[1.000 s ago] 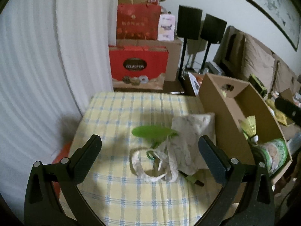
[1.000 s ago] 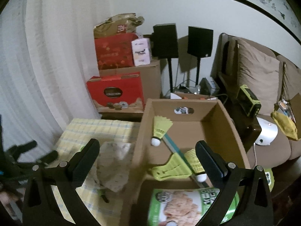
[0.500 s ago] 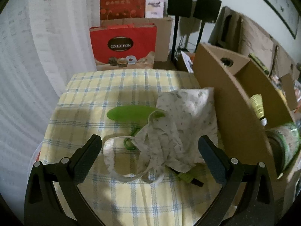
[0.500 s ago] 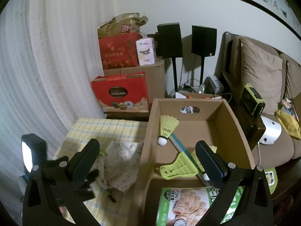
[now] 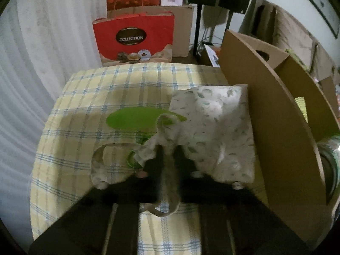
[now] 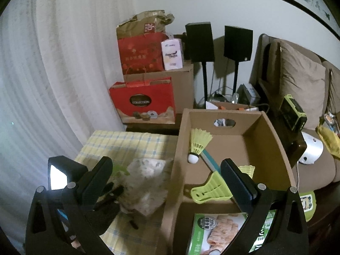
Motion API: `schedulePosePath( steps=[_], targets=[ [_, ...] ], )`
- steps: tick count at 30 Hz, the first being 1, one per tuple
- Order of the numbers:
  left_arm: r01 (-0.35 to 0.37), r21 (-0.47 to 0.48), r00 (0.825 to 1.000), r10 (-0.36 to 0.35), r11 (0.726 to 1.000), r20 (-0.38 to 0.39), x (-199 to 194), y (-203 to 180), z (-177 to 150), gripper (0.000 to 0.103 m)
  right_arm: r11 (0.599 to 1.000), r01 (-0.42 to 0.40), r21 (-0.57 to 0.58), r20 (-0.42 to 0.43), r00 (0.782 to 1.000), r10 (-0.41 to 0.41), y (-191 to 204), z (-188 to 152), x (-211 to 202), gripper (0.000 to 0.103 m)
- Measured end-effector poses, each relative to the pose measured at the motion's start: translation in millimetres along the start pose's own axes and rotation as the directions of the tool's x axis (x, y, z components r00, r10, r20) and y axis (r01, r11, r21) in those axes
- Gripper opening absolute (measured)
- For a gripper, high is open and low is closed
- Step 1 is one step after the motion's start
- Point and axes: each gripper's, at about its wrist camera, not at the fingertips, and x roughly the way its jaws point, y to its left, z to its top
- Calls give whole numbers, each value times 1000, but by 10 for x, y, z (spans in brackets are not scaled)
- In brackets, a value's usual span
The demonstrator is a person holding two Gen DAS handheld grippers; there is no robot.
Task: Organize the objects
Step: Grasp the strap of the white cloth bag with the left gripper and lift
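A leaf-print cloth bag (image 5: 212, 127) lies crumpled on the yellow checked tablecloth (image 5: 102, 89), its looped handles spread to the left. My left gripper (image 5: 169, 148) points down at the bag. Its jaws are closing, and the pads pinch a strip of the bag's fabric. A green leaf-shaped piece (image 5: 131, 119) and a green ring (image 5: 131, 162) lie partly under the bag. In the right wrist view, my right gripper (image 6: 167, 180) hangs open and empty over the near left wall of the cardboard box (image 6: 274, 148). The left gripper (image 6: 110, 193) and the bag (image 6: 148, 176) show at lower left there.
The box holds a yellow shuttlecock (image 6: 198, 143), a green plastic clip (image 6: 210, 191) and a snack packet (image 6: 223, 233). Red gift bags (image 6: 142, 102) and speakers (image 6: 199, 42) stand behind the table. A sofa (image 6: 297, 80) is at the right and a curtain (image 6: 53, 63) at the left.
The left gripper has come down onto the bag and gone from wide open to shut on its fabric. The right gripper has hardly moved.
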Motion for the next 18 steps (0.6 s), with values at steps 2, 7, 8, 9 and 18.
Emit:
schedulePosePath(
  steps=[2, 7, 8, 9, 18],
  targets=[
    [21, -14, 1000, -21, 1000, 5, -24, 25, 15, 3, 1000, 1, -4, -7, 1000, -1, 12, -16, 22, 102],
    [55, -52, 996, -52, 997, 70, -291, 158, 104, 3, 1000, 11, -10, -21, 1000, -11, 7, -22, 64, 102],
    [62, -59, 995, -57, 996, 88, -373, 193, 137, 3, 1000, 12, -9, -20, 1000, -12, 5, -23, 64, 102],
    [68, -64, 992, -60, 996, 109, -467, 233, 182, 2, 1000, 12, -8, -19, 1000, -12, 4, -21, 61, 102],
    [96, -138, 954, -51, 986, 294, -1392, 711, 525, 2, 1000, -2, -23, -18, 1000, 2, 70, -18, 33, 102]
  ],
)
